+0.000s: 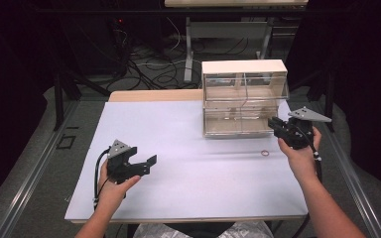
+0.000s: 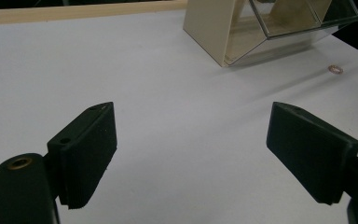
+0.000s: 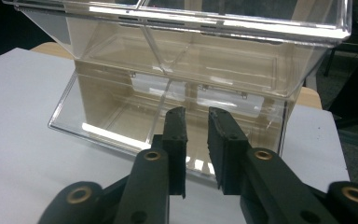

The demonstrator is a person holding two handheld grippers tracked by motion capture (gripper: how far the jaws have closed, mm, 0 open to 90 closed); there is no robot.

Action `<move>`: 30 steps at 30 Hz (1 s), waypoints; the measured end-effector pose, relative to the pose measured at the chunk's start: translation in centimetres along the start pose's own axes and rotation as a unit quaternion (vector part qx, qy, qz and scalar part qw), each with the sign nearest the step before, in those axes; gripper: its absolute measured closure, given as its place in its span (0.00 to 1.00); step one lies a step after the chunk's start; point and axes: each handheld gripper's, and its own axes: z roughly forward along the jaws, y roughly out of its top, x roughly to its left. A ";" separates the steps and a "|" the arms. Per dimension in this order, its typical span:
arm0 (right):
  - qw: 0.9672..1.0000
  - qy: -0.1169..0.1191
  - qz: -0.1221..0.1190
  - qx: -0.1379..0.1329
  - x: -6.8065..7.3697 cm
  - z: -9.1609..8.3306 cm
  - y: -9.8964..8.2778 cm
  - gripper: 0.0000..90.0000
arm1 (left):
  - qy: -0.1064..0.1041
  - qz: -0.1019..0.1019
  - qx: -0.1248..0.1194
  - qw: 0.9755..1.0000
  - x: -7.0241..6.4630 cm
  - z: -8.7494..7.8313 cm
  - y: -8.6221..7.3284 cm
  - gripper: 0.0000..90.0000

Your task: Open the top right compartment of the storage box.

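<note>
Left gripper (image 1: 146,165) fingers apart; unlabelled clear bin (image 1: 244,99) beyond

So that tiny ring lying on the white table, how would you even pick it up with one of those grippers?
Probably from straight above. The ring lies flat on the table, so there's no side to grab. I'd bring the right gripper, the nearer one, down over it and pinch opposite edges of its rim, fingertips brushing the surface. The clear drawer box behind leaves room.
</note>
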 end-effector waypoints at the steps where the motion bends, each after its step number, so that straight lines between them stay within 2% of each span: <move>1: 1.000 0.003 0.001 0.000 0.0 0.1 0.2 0.89 | -0.002 -0.006 -0.001 1.000 -0.1 0.0 0.1 0.18; 9: 1.000 0.007 0.006 0.004 -0.5 1.1 1.4 0.97 | 0.007 0.003 -0.004 1.000 -0.5 0.4 1.0 0.29; 13: 1.000 0.006 0.008 0.005 -0.9 1.5 2.0 0.98 | 0.005 0.011 -0.003 1.000 -0.9 0.7 1.8 0.33; 18: 1.000 0.004 0.009 0.004 -1.0 2.0 2.6 1.00 | 0.000 0.011 0.003 1.000 -1.3 1.4 2.6 0.35; 20: 1.000 0.003 0.006 0.006 -1.0 2.1 2.8 1.00 | 0.002 0.014 0.004 1.000 -1.5 1.7 3.2 0.36; 25: 1.000 0.004 0.006 0.008 -1.2 2.6 3.2 1.00 | -0.008 0.015 0.002 1.000 -2.2 2.6 5.0 0.38; 27: 1.000 0.001 0.003 0.007 -1.3 2.7 3.4 1.00 | -0.012 0.018 -0.001 1.000 -2.2 2.7 5.4 0.38; 30: 1.000 0.003 0.003 0.014 -1.3 2.9 3.6 1.00 | -0.011 0.027 -0.012 0.999 -2.8 3.1 6.8 0.38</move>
